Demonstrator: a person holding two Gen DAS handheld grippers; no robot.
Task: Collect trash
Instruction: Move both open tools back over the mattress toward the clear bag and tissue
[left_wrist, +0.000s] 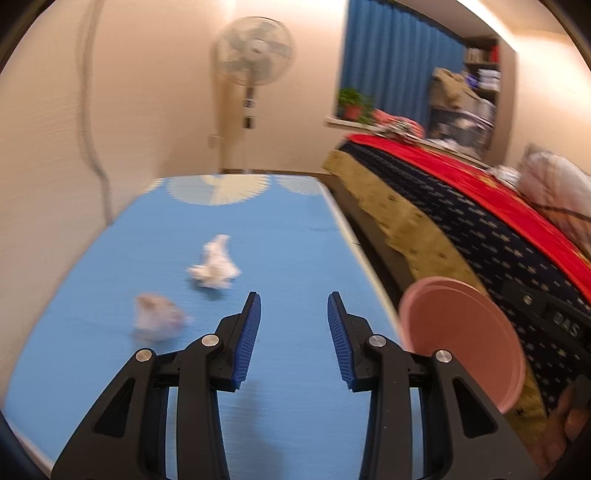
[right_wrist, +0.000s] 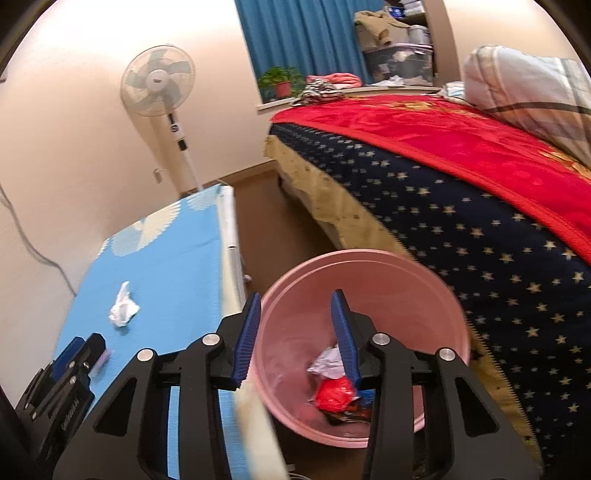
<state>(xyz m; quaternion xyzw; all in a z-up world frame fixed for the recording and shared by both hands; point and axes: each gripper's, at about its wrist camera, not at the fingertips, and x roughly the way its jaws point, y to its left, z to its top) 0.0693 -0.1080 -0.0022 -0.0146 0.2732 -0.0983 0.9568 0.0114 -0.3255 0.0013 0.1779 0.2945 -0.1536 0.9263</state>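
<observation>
Left gripper (left_wrist: 294, 306): jaws apart, empty, over blue table (left_wrist: 288, 236). Crumpled white tissue (left_wrist: 215, 265) at 11 o'clock; clear wrapper (left_wrist: 157, 316) at 9. Right gripper (right_wrist: 295, 306): jaws apart, empty, above pink bin (right_wrist: 436, 280) holding red wrapper (right_wrist: 334, 395). No legible writing.

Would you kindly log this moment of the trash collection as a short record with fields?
surface: blue mat
trash still out: white crumpled tissue; pale clear wrapper, blurred
bin: pink bin, between mat and bed
bin contents: white paper, red wrapper, darker scraps
left gripper: open, empty, over the mat
right gripper: open, empty, above the bin
background: standing fan
</observation>
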